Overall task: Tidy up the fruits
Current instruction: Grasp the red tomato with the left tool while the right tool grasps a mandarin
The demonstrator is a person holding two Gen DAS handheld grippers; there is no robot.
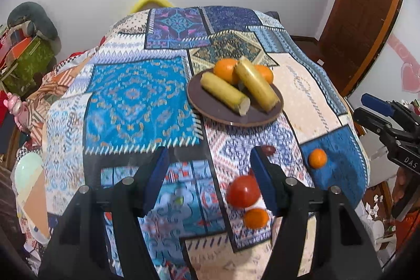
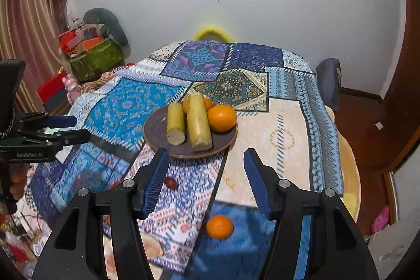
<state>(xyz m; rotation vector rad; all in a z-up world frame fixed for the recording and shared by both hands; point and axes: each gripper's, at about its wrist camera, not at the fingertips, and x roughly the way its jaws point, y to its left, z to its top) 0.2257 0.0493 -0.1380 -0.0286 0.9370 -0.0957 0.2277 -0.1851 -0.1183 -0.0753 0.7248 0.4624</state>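
A dark round plate point(image 1: 210, 106) point(image 2: 157, 127) sits mid-table with two yellow-green sugarcane pieces point(image 1: 256, 83) point(image 2: 198, 122) and two oranges point(image 1: 224, 68) point(image 2: 221, 117). On the cloth near me lie a red tomato point(image 1: 242, 192), a small orange point(image 1: 256, 218), another small orange point(image 1: 317, 158) point(image 2: 219, 226) and a small dark red fruit point(image 1: 267, 149) point(image 2: 171, 183). My left gripper point(image 1: 210, 162) is open and empty, the tomato beside its right finger. My right gripper point(image 2: 206, 164) is open and empty above the small orange; it also shows in the left wrist view point(image 1: 367, 109).
A patchwork cloth point(image 1: 136, 96) point(image 2: 288, 127) covers the table. Boxes and clutter point(image 2: 92, 54) stand at the left by the curtain. A wooden door point(image 1: 367, 17) is at the right. A yellow chair back point(image 2: 212, 32) rises behind the far edge.
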